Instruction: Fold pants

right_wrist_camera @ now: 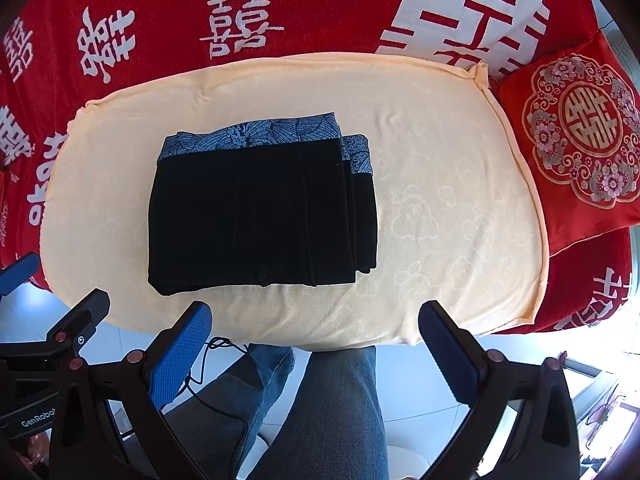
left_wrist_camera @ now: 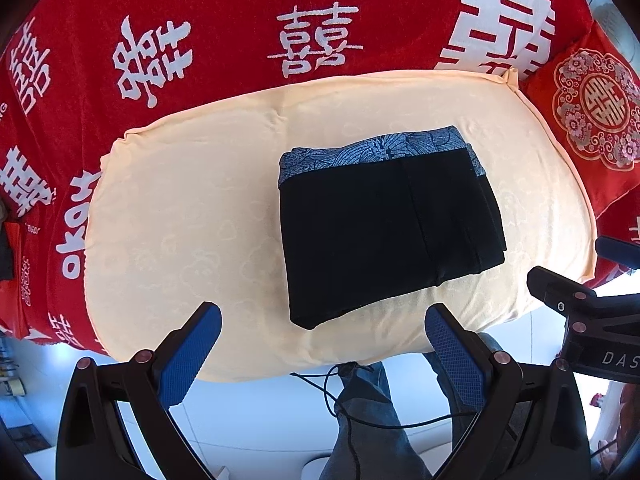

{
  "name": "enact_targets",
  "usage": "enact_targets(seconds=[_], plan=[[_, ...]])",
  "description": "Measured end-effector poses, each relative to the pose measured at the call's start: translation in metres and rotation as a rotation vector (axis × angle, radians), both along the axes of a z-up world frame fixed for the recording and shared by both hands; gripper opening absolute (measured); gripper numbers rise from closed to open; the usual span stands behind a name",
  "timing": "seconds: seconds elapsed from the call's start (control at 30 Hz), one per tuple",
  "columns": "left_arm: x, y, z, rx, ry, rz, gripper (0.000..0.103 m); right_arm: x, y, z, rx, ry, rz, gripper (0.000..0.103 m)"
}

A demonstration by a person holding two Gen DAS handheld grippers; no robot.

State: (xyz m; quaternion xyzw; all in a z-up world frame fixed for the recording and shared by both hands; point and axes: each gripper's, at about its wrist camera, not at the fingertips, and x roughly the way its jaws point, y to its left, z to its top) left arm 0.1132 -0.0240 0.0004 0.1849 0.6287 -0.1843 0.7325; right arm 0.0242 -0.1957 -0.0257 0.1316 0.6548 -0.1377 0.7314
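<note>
Black pants [left_wrist_camera: 384,232] with a blue patterned waistband lie folded into a compact stack on a cream cushion [left_wrist_camera: 192,208]; they also show in the right wrist view [right_wrist_camera: 260,216] on the cushion [right_wrist_camera: 440,208]. My left gripper [left_wrist_camera: 324,320] is open and empty, held above the cushion's near edge, just short of the pants. My right gripper [right_wrist_camera: 316,320] is open and empty, also over the near edge, apart from the pants. The right gripper's body shows at the right of the left wrist view [left_wrist_camera: 576,312].
A red blanket [left_wrist_camera: 240,12] with white characters covers the surface behind the cushion. A red embroidered pillow [right_wrist_camera: 576,140] lies to the right. The person's jeans-clad legs [right_wrist_camera: 336,412] and a black cable [left_wrist_camera: 348,408] are below, over a pale floor.
</note>
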Motion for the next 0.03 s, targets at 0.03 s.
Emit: enact_targets(seconds=[0.03], plan=[[0.0, 0.0, 0.0, 0.002, -0.001, 0.0, 0.102, 0.0, 0.0, 0.0, 0.0, 0.0, 0.0, 0.103]])
